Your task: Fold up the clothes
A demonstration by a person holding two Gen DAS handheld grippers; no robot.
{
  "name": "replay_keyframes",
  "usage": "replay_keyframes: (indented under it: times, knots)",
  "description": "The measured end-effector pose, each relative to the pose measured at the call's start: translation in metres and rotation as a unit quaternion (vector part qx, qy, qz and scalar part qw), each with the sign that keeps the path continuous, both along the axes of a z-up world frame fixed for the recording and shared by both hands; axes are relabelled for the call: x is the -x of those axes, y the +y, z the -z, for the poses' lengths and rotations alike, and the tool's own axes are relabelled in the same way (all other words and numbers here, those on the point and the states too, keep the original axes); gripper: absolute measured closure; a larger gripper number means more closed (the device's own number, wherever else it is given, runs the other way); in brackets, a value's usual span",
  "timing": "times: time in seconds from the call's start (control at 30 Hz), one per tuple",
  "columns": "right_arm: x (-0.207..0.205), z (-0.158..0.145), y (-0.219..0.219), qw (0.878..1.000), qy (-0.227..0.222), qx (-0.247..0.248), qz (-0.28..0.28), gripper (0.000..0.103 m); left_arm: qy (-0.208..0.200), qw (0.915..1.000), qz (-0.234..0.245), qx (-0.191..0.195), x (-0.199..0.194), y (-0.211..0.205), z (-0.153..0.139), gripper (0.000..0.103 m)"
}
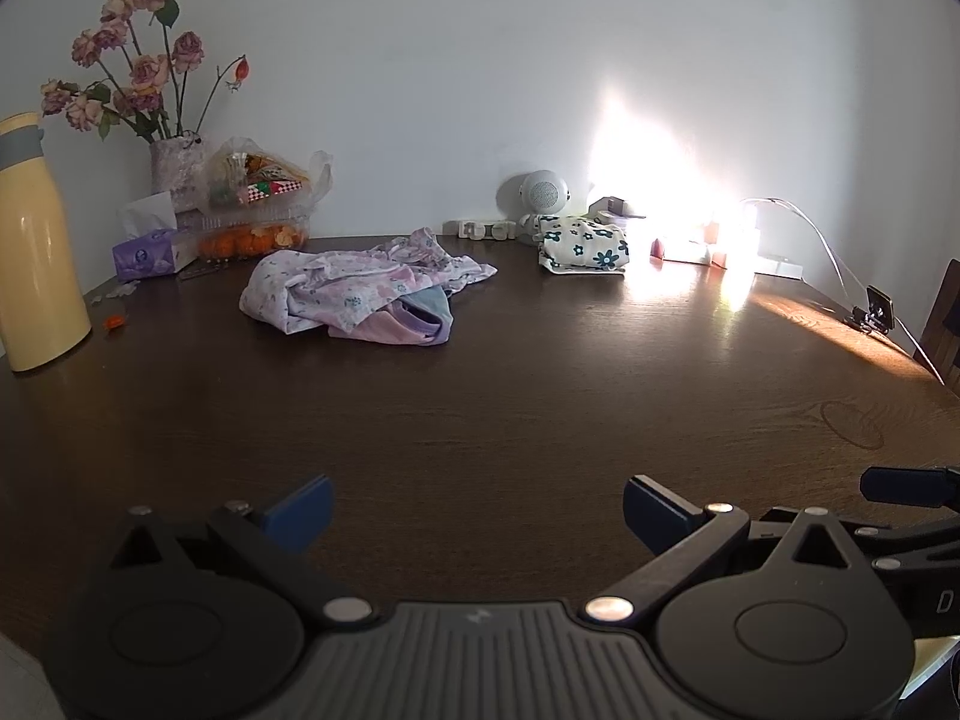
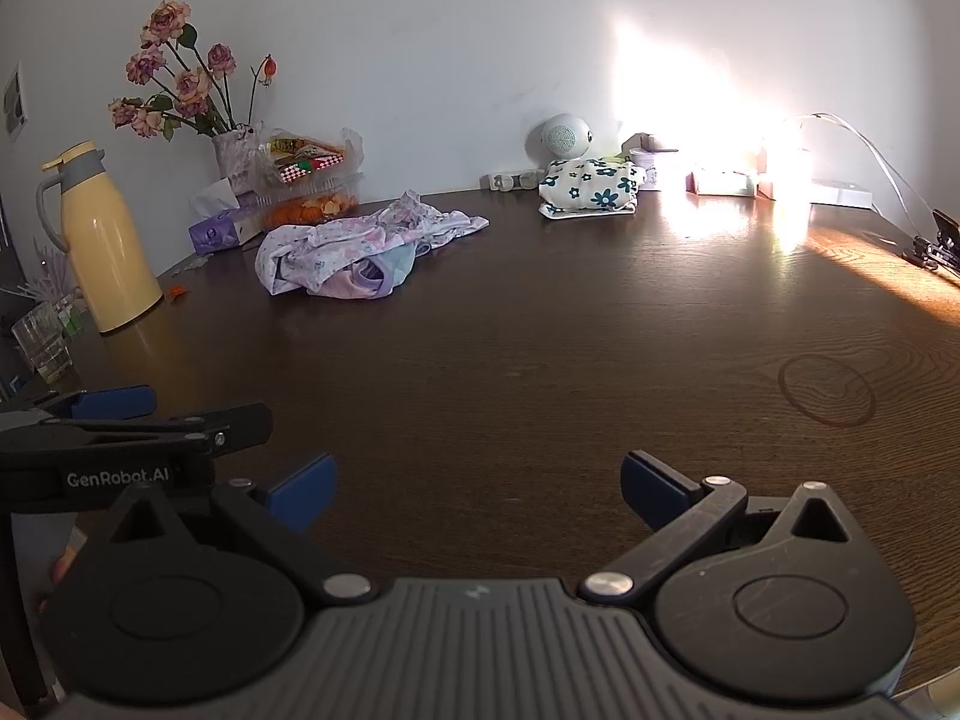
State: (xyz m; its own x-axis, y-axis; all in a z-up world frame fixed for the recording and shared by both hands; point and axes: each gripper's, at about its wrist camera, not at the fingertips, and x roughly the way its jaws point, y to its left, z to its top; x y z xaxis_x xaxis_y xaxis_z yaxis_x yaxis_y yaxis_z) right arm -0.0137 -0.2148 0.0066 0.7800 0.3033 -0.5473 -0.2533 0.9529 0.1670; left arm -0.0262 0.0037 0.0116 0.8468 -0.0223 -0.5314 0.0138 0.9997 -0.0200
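A crumpled heap of pastel floral clothes [image 1: 360,288] [image 2: 354,255] lies on the dark wooden table [image 1: 510,408] [image 2: 540,348], toward the back left. A folded white garment with dark flowers [image 1: 582,247] [image 2: 591,187] rests near the wall. My left gripper [image 1: 477,507] is open over the table's front part, far from the heap, with nothing between its blue pads. My right gripper [image 2: 474,483] is open too and holds nothing. In the right wrist view the left gripper [image 2: 120,420] shows from the side at the left edge. The right gripper's blue fingertip [image 1: 900,486] pokes in at the right of the left wrist view.
A yellow thermos [image 1: 36,246] [image 2: 105,240] stands at the left, with drinking glasses [image 2: 42,342] beside it. A vase of dried roses [image 1: 171,171], a tissue box [image 1: 153,252], a snack container [image 1: 258,210], a round speaker [image 1: 543,192] and sunlit boxes [image 1: 702,246] line the wall. A phone clamp [image 1: 873,312] sits at the right edge.
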Motion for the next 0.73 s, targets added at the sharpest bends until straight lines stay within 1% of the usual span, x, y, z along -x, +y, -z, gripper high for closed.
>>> replay_keyframes:
  times: [0.43,0.73]
  knots:
    - [-0.0014,0.0019,-0.0018,1.0,0.003,-0.001,0.0,0.0,-0.006,0.9998,0.003,-0.021,0.0007,-0.0068,0.001,0.0]
    - [-0.0024,0.0054,-0.0017,1.0,0.009,-0.002,0.0,0.0,-0.005,0.9999,0.005,-0.015,0.0003,-0.0062,0.0021,0.0]
